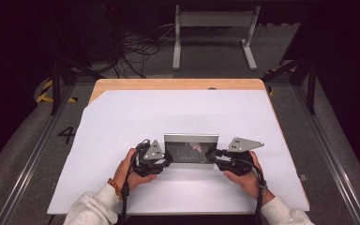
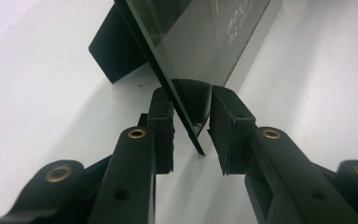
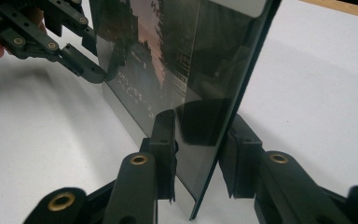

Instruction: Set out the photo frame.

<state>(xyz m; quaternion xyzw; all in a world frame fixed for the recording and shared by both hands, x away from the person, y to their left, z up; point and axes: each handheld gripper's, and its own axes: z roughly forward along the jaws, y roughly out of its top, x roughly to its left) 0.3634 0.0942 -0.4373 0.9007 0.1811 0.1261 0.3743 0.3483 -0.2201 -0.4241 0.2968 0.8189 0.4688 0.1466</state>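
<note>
- Table: a wooden top, bare along its far edge and corners; the rest lies under the sheet.
- White sheet: covers nearly the whole table top and carries the work; its far left corner is cut off at a slant.
- Picture frame: a dark, glossy, glass-fronted rectangle standing on its long lower edge near the middle of the sheet, towards the person's side, with a pale band along its top in the high view. Its front reflects a pinkish scene and shows faint lines of small print (too small to read). In the left gripper view the frame leans, and a black back stand rests on the sheet behind it.
- Left gripper: held in the person's left hand at the frame's left end. In its own view the left gripper straddles the frame's lower corner, one jaw against the back face, the other just beside the front; whether both pads press cannot be told.
- Right gripper: held in the right hand at the frame's right end. In its own view the right gripper has a jaw on either side of the frame; the left pad lies against the glass, while the right pad stands slightly clear of the back (a partly open straddle).
</note>
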